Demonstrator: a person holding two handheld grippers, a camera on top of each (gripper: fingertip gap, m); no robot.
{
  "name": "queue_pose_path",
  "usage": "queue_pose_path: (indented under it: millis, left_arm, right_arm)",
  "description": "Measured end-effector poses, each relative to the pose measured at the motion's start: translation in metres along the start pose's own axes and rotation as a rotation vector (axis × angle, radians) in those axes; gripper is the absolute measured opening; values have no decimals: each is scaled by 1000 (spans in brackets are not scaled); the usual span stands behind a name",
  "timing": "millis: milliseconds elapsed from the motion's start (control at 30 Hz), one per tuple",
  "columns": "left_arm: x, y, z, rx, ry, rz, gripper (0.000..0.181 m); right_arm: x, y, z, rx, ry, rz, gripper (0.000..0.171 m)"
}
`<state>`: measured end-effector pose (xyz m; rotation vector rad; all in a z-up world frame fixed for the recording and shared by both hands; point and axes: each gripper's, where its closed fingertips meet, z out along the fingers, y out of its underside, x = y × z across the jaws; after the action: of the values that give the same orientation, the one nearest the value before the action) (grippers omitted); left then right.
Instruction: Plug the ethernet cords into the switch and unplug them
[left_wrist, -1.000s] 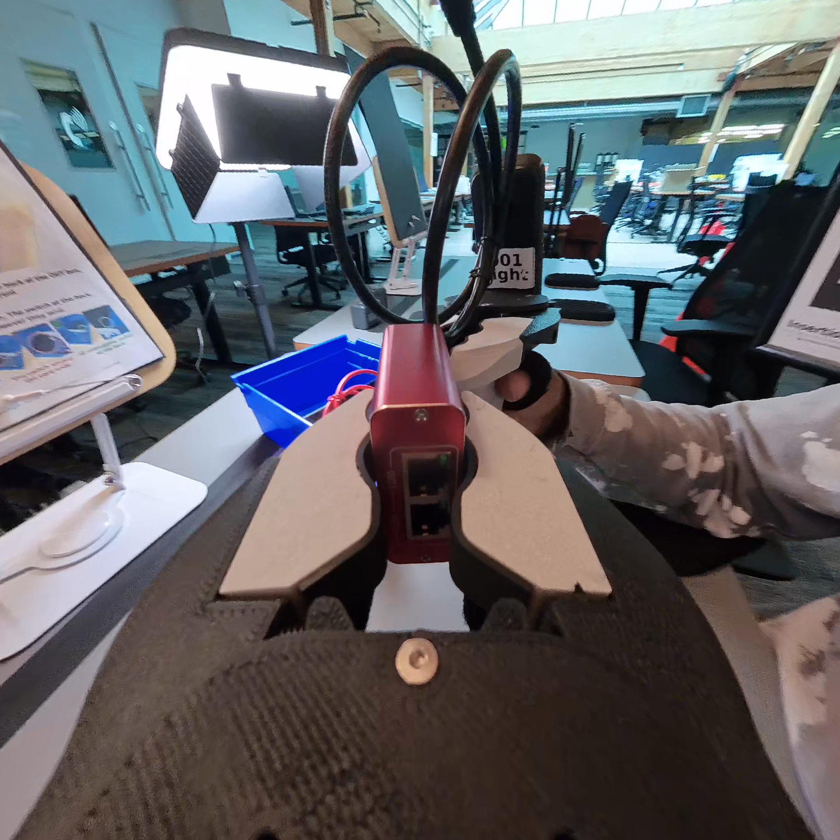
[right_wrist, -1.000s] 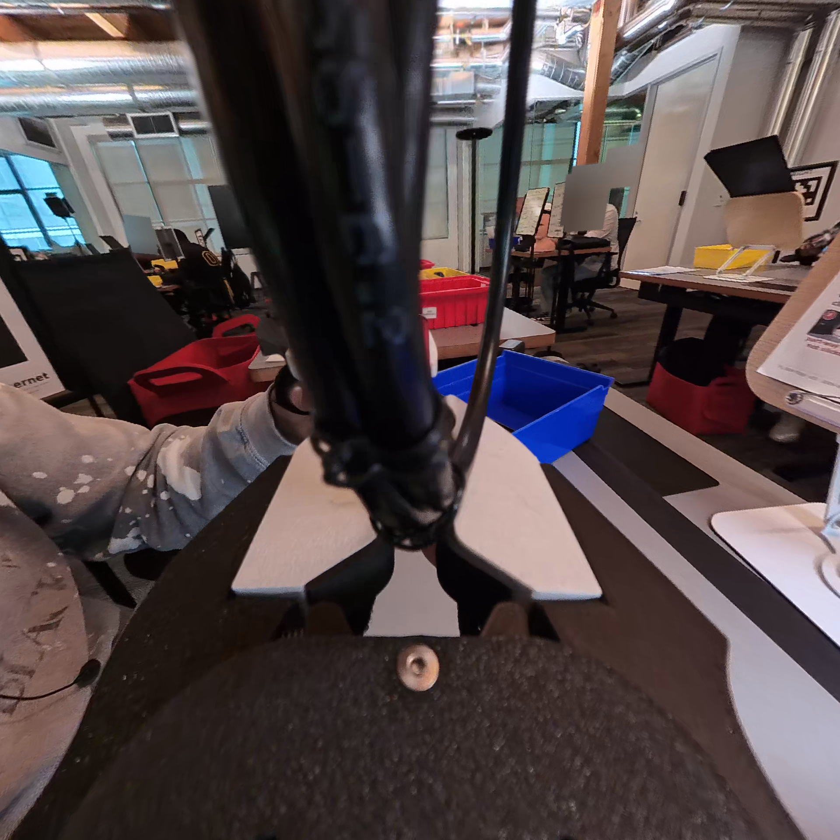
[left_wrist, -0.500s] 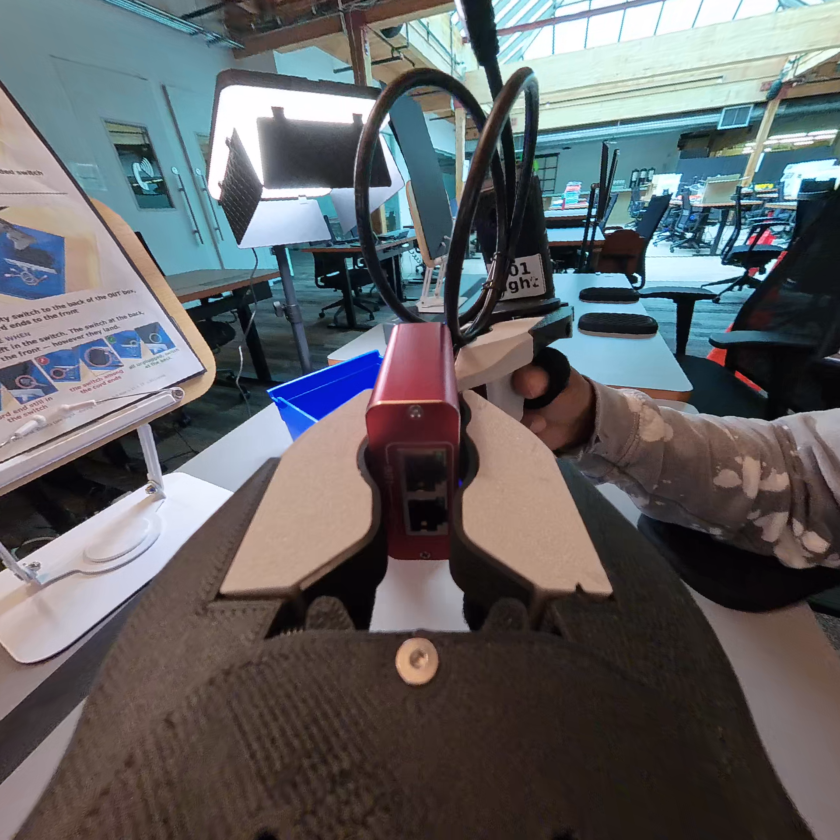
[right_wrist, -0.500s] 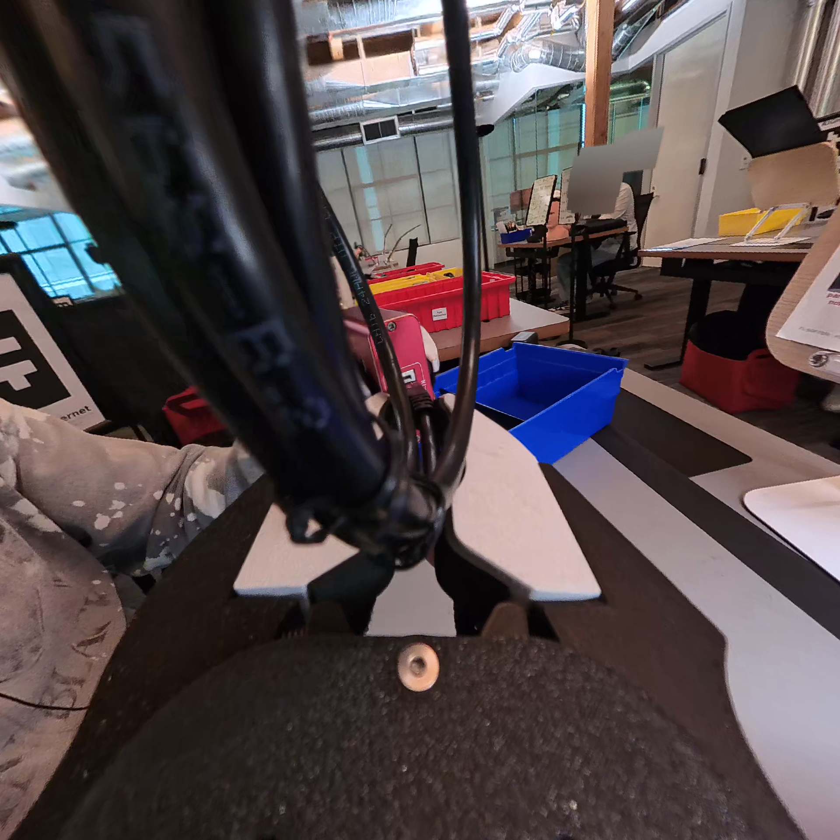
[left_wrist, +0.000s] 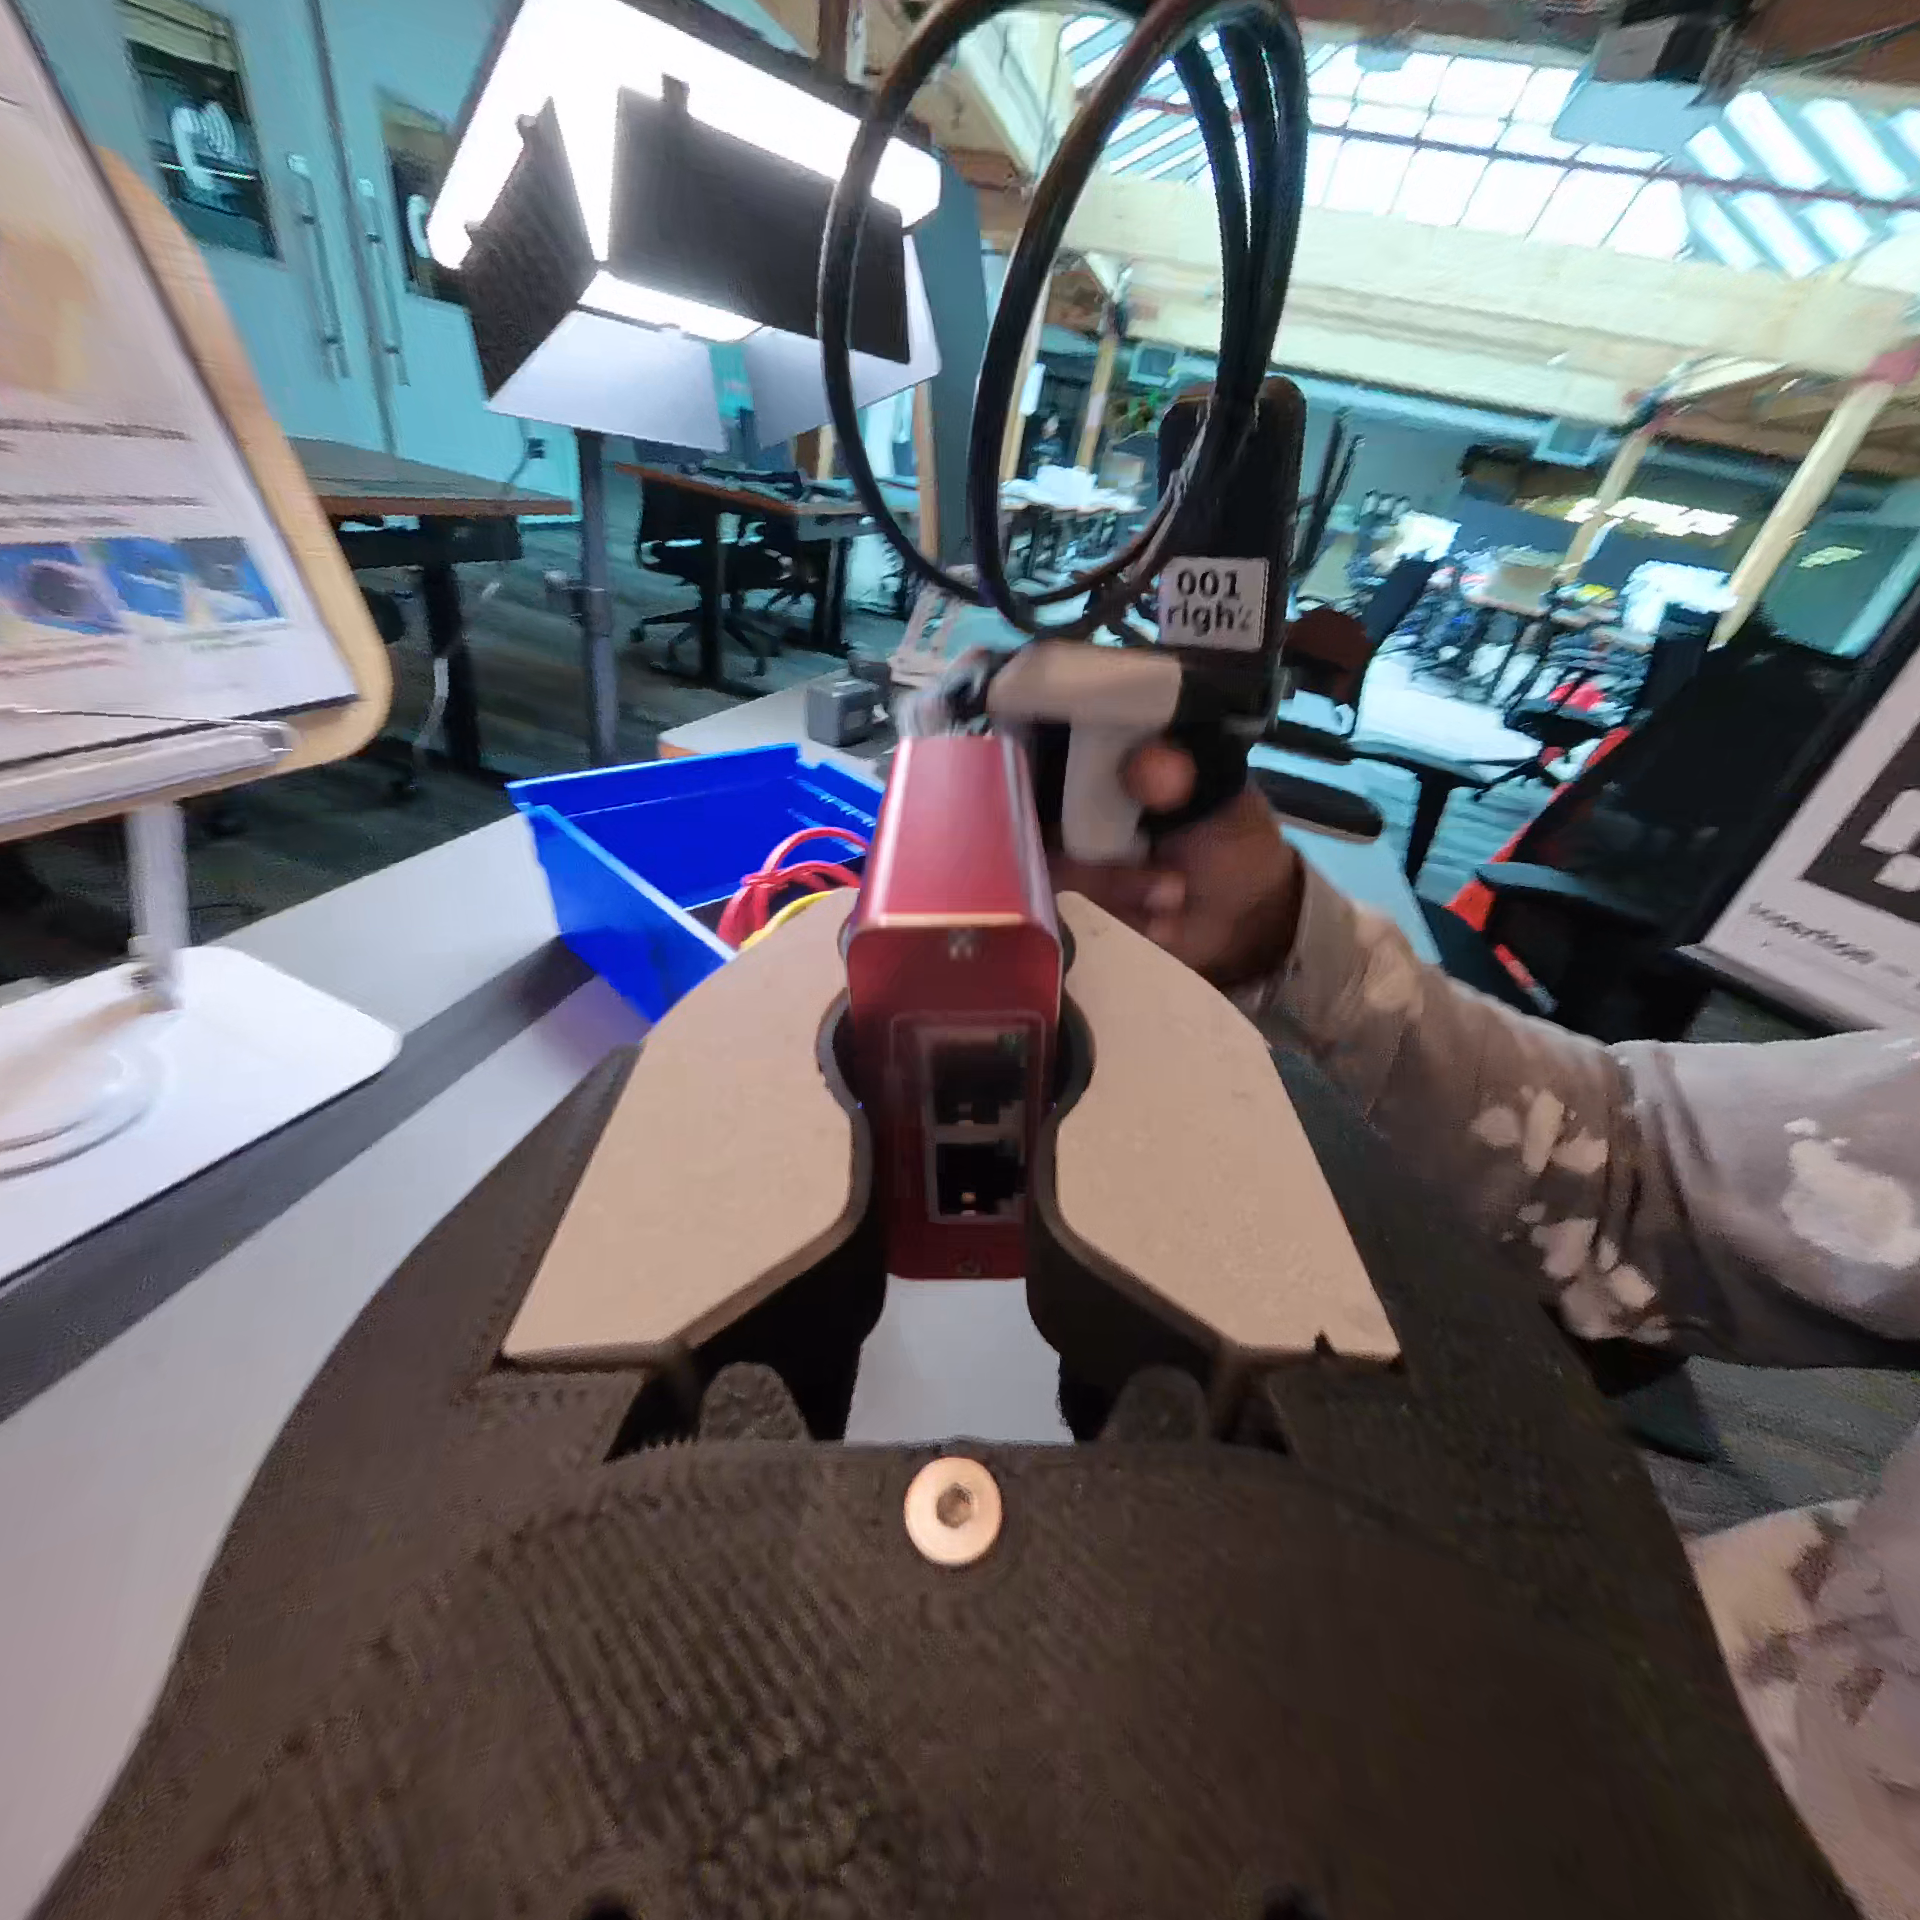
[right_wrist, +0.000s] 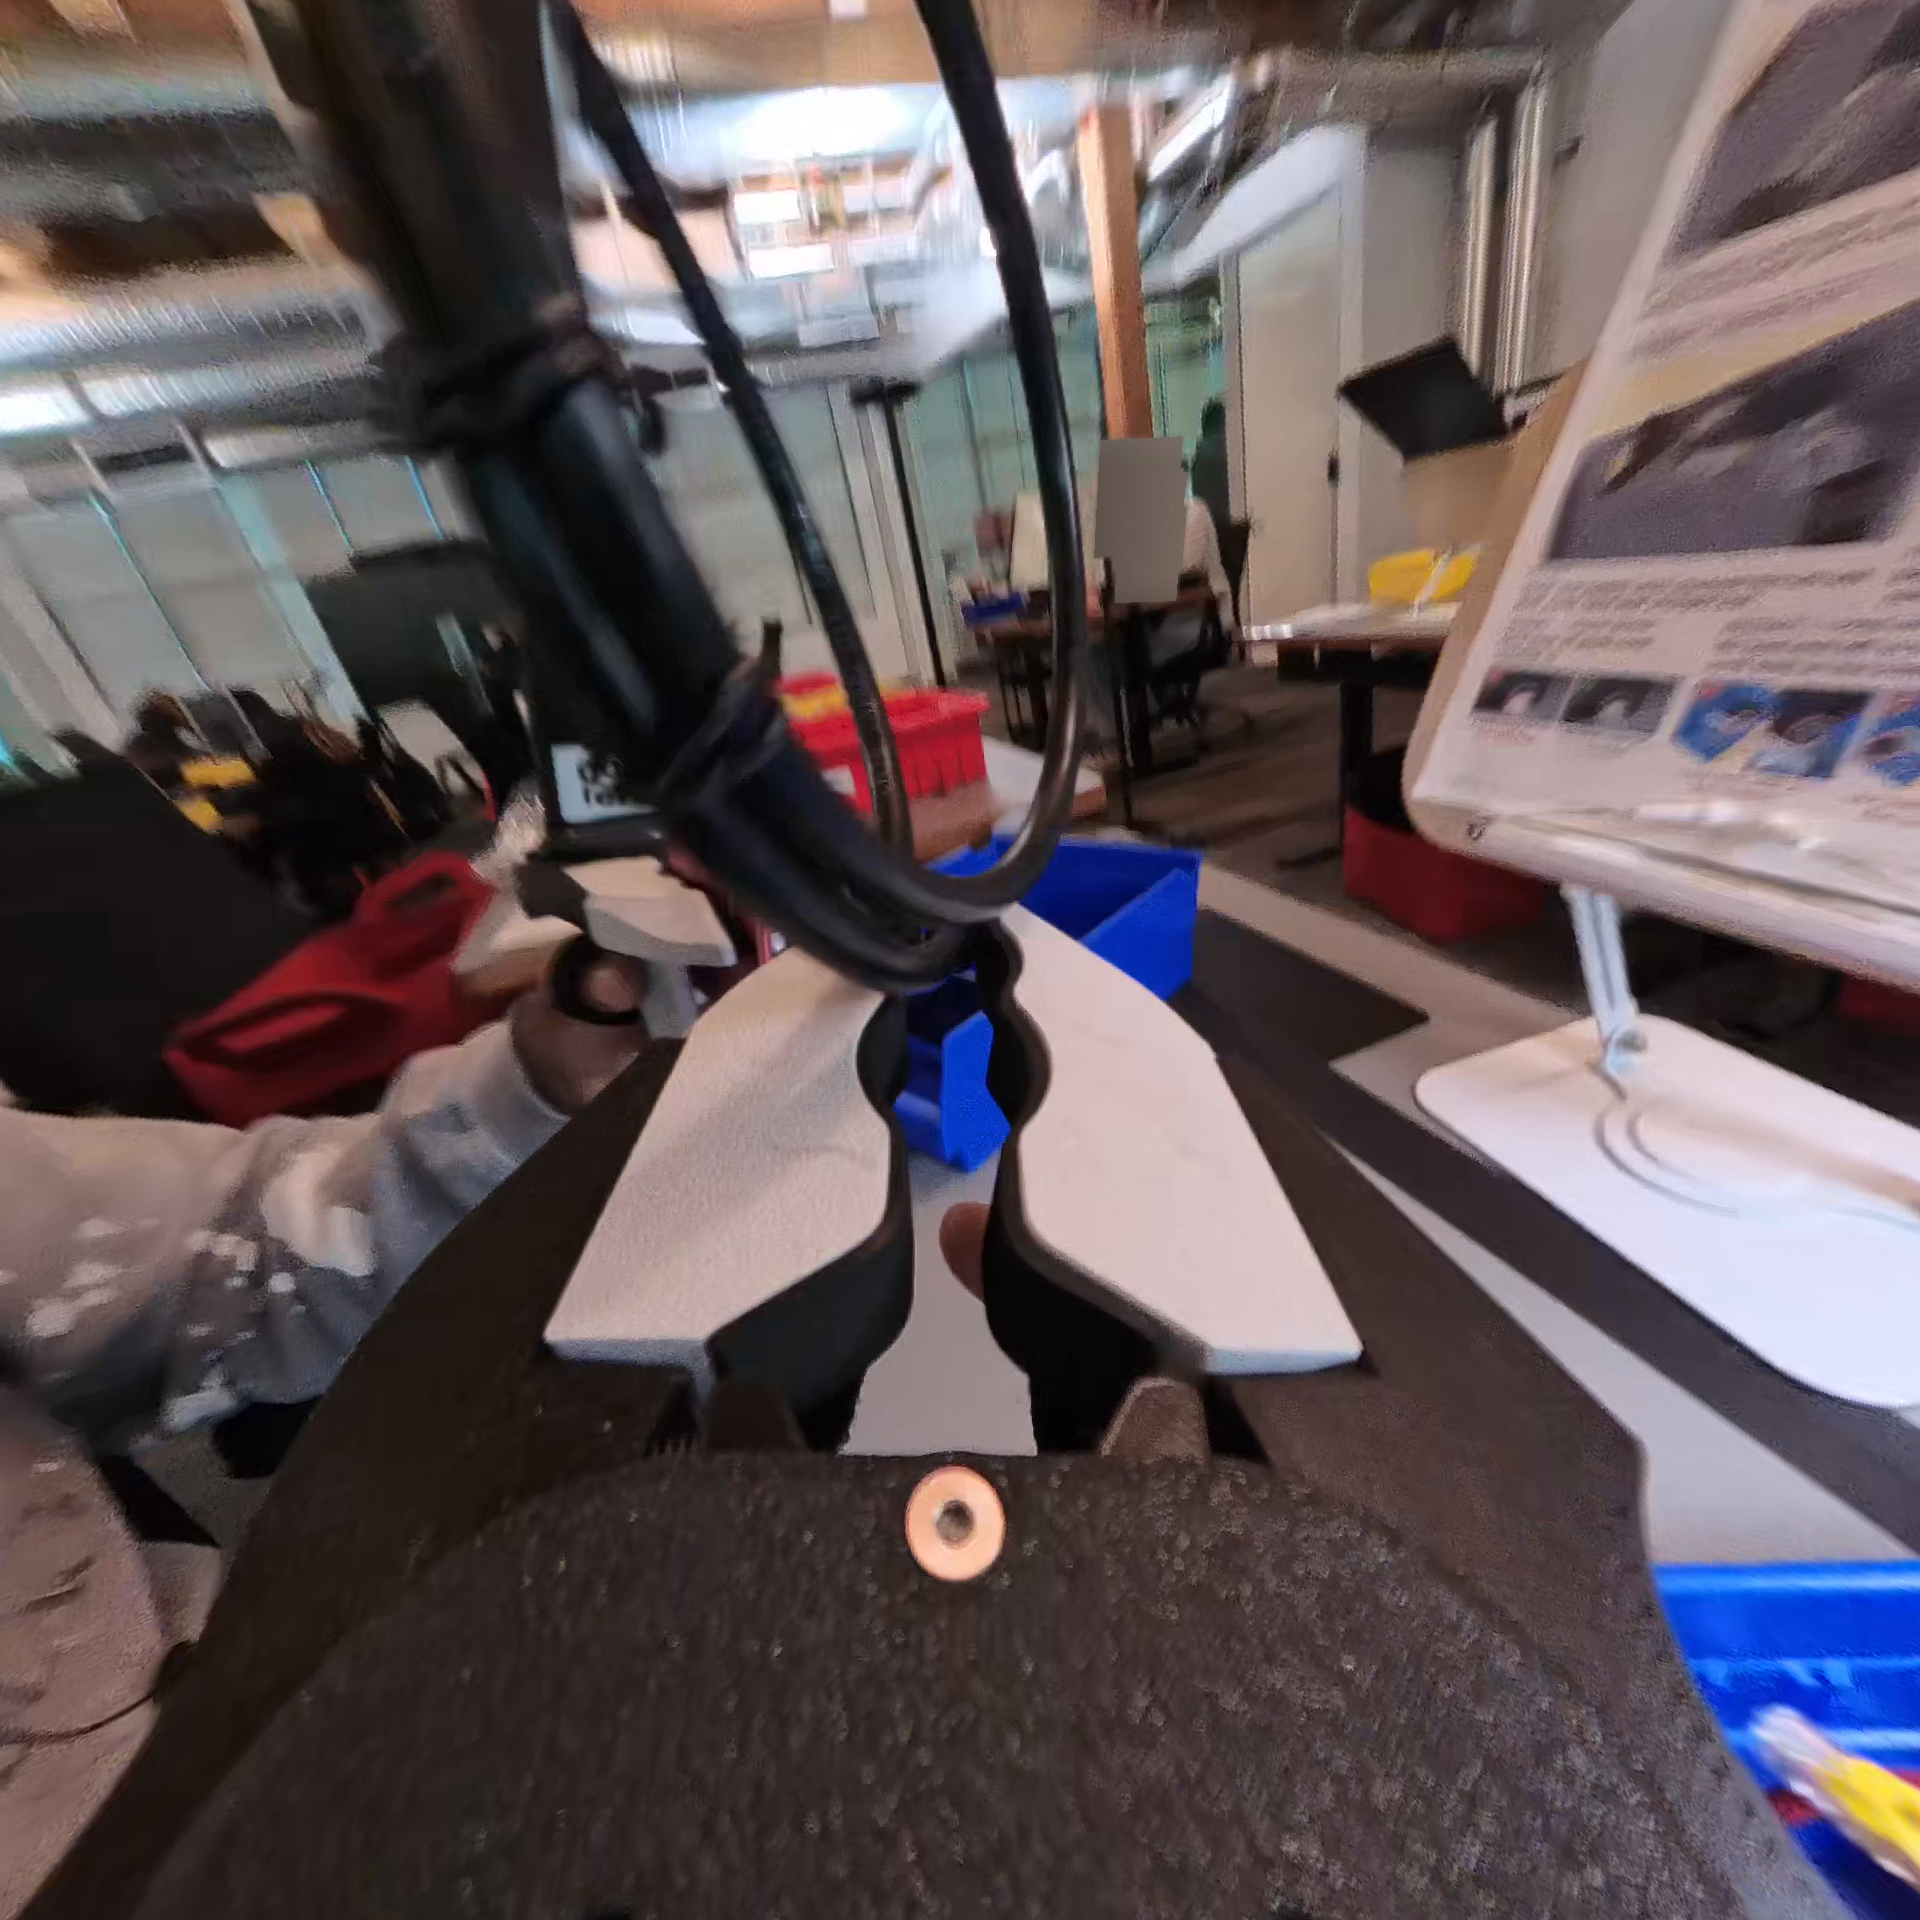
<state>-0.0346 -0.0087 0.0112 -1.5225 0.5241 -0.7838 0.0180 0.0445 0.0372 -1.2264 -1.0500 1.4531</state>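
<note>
My left gripper (left_wrist: 956, 935) is shut on a red metal switch (left_wrist: 951, 1039), held upright above the table with two empty ports facing the camera. Beyond it, my right gripper (left_wrist: 982, 691) holds a coiled black ethernet cord (left_wrist: 1049, 312) that loops upward. In the right wrist view, my right gripper (right_wrist: 961, 951) is shut on the black cord (right_wrist: 831, 873) at its fingertips, and the tied bundle rises up and to the left. Whether a plug sits in the switch's far end is hidden. The left gripper (right_wrist: 634, 920) shows blurred at the left.
A blue bin (left_wrist: 644, 862) with red and yellow cords stands on the grey table (left_wrist: 436, 935) behind the switch; it also shows in the right wrist view (right_wrist: 1101, 904). Another blue bin (right_wrist: 1808, 1662) is at the near right. An instruction sheet on a white stand (right_wrist: 1714, 1164) stands beside them.
The cord bundle has gone from deep between my right gripper's fingers to its tips. The coil has risen higher above the switch. Both views have swung, and the right view is blurred.
</note>
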Motion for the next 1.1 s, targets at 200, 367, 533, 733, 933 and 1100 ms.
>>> queue_pose_path:
  millis: [200, 367, 533, 733, 933, 1100]
  left_arm:
    - [-11, -36, -34, 85, -43, 32, 30]
    - [-11, -48, -49, 98, -79, 63, 29]
    - [-12, -58, -58, 122, -92, 79, 28]
    - [-10, -61, -58, 126, -82, 77, 29]
    - [-11, -58, -58, 113, -84, 81, 29]
    - [-17, -53, -55, 98, -84, 64, 29]
  right_arm:
    - [11, -25, -42, -50, 78, -65, 8]
    - [61, 7, -86, -313, 247, -19, 10]
    - [75, 60, -143, -663, 261, 159, 10]
    - [74, 122, -196, -1037, 210, 463, 10]
    - [139, 106, -229, -1157, 505, 405, 21]
    - [170, 74, -219, -1182, 642, 134, 32]
